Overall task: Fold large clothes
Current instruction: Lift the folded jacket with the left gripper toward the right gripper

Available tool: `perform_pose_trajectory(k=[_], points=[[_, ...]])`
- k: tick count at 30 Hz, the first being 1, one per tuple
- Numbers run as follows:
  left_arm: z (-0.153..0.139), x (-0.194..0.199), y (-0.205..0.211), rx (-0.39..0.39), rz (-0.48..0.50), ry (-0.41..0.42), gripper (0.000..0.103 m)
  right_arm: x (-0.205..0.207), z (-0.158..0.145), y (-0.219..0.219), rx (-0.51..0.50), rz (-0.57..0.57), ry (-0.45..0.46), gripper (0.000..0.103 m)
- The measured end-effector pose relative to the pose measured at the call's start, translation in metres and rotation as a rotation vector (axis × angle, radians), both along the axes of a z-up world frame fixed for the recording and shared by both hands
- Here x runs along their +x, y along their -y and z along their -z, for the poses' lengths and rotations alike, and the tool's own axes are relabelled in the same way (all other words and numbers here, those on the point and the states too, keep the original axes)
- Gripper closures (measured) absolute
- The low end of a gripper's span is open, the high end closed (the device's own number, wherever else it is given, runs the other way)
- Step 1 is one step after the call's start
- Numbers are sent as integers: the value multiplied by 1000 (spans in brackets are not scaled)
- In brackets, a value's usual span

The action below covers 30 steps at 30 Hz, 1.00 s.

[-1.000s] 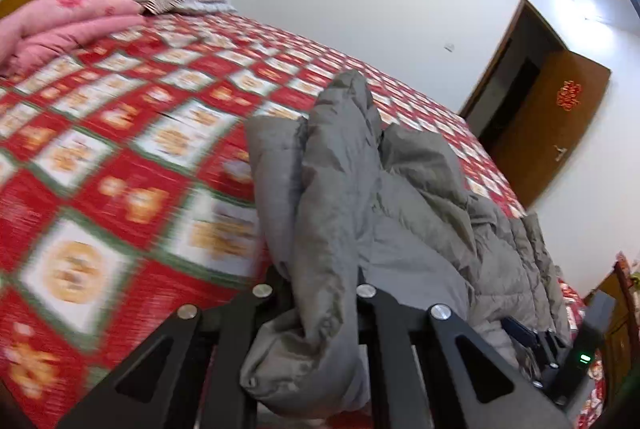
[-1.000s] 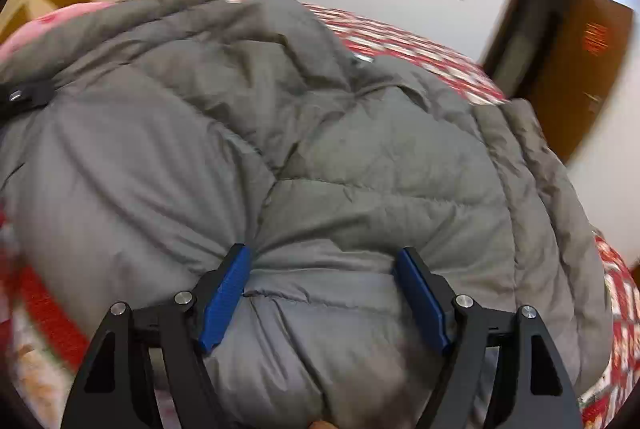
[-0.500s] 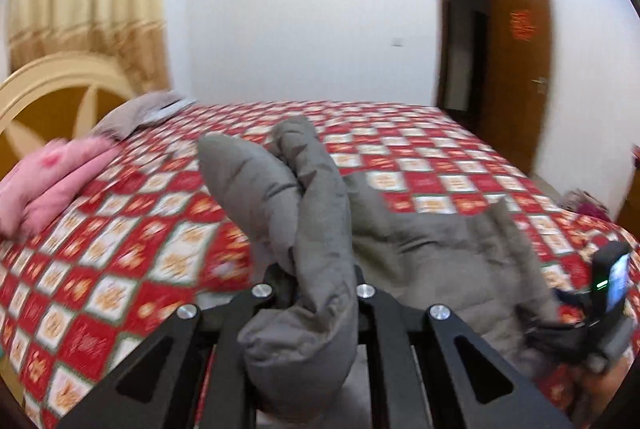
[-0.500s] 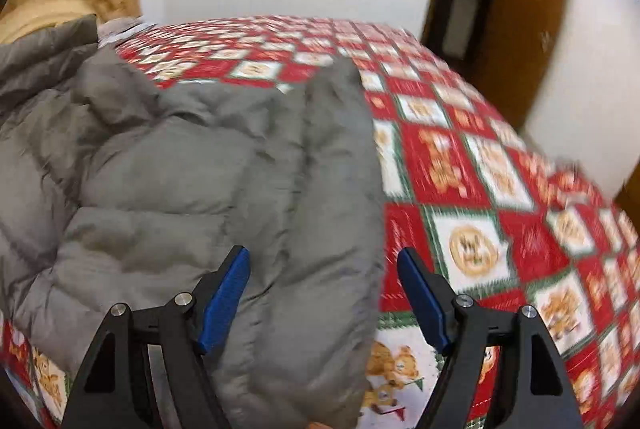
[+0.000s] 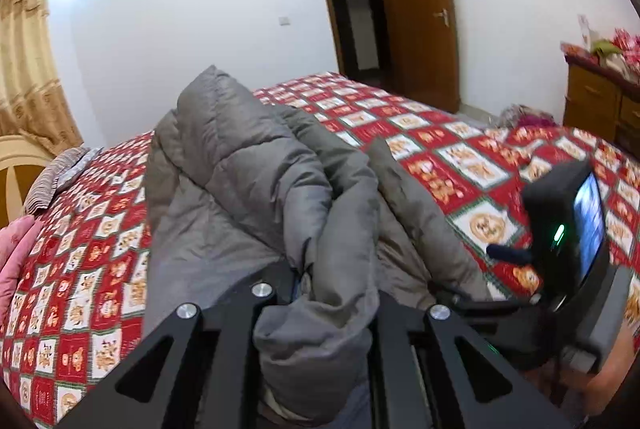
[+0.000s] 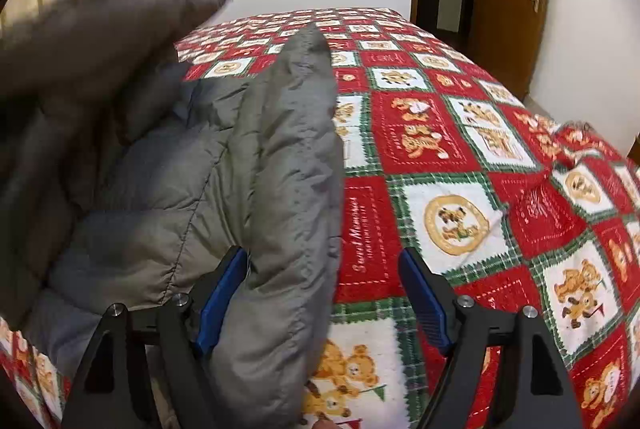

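The left claw is clamped on a thick roll of the grey puffer jacket; the padded fabric bulges up between its black fingers and spills down toward 6 o'clock in the left wrist view. From that grip the jacket rises in a quilted mound toward 11 o'clock, with a narrower fold running off toward 3 o'clock, and its lower part lies on the bedspread, a red, white and green patchwork with bear prints that covers the bed. At 3 o'clock in the same view the right claw's body shows with a lit green lamp and a small glowing screen.

In the right wrist view the right claw stands wide, its blue-padded fingers well apart. A long padded edge of the jacket lies between them, pressing against the left pad at 7 o'clock, while the right pad at 5 o'clock hangs over bare bedspread and touches nothing. A blurred grey fold of the jacket fills the view from 9 to 11 o'clock.

Around the bed: a brown door stands open at 1 o'clock with a red paper ornament on it, a wooden dresser sits at 3 o'clock, a yellow curtain hangs at 10 o'clock, and a pink quilt lies at 8 o'clock near a striped pillow.
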State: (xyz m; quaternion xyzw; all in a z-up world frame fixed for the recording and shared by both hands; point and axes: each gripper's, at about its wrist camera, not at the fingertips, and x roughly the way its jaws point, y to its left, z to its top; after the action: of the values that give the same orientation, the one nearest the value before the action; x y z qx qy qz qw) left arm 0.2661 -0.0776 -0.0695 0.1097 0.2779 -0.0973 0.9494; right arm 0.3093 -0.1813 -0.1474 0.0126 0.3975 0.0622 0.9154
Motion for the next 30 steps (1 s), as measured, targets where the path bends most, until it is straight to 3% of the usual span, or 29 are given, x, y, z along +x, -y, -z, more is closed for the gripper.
perform_pose_trajectory(k=[14, 18, 25, 30], points=[[29, 5, 20, -16, 55, -64, 91, 5, 12, 11, 55, -7, -8, 22], [34, 2, 33, 0, 73, -68, 91, -1, 2, 23, 73, 15, 25, 22], [39, 0, 48, 43, 83, -63, 88, 1, 16, 31, 98, 10, -11, 22], [39, -1, 48, 51, 79, -62, 84, -2, 9, 37, 126, 14, 14, 22]])
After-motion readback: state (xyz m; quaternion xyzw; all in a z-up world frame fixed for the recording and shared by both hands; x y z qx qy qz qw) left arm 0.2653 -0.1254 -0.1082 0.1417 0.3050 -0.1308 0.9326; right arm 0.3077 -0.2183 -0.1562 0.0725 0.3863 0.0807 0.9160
